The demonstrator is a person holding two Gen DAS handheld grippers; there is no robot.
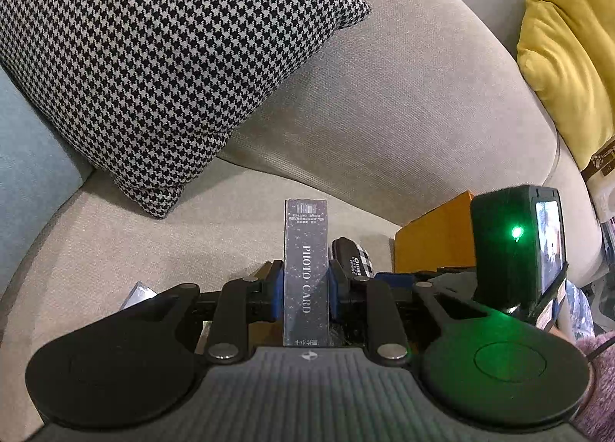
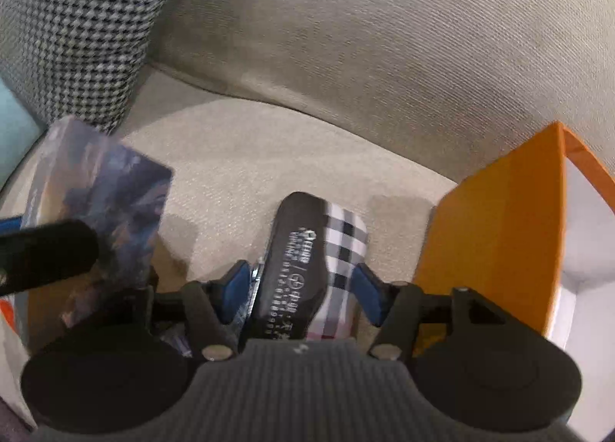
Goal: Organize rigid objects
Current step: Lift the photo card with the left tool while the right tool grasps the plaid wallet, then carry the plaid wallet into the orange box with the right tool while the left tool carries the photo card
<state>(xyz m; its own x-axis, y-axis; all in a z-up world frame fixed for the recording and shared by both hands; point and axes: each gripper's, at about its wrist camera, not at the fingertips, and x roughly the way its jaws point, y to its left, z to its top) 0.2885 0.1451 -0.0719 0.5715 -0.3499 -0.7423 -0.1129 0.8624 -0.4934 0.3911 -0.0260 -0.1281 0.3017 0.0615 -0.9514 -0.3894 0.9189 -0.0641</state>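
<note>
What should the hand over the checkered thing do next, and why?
Probably close the right gripper on the checkered case. Its blue pads sit on either side without squeezing, and the orange box stands open beside it.

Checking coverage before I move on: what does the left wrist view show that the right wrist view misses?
Left wrist only: the yellow cushion, the PHOTO CARD lettering on the box held in the left tongs.
Right wrist only: the orange box's white inside, the right tongs open around the plaid case.
Both: houndstooth cushion, orange box, plaid case, beige sofa.
</note>
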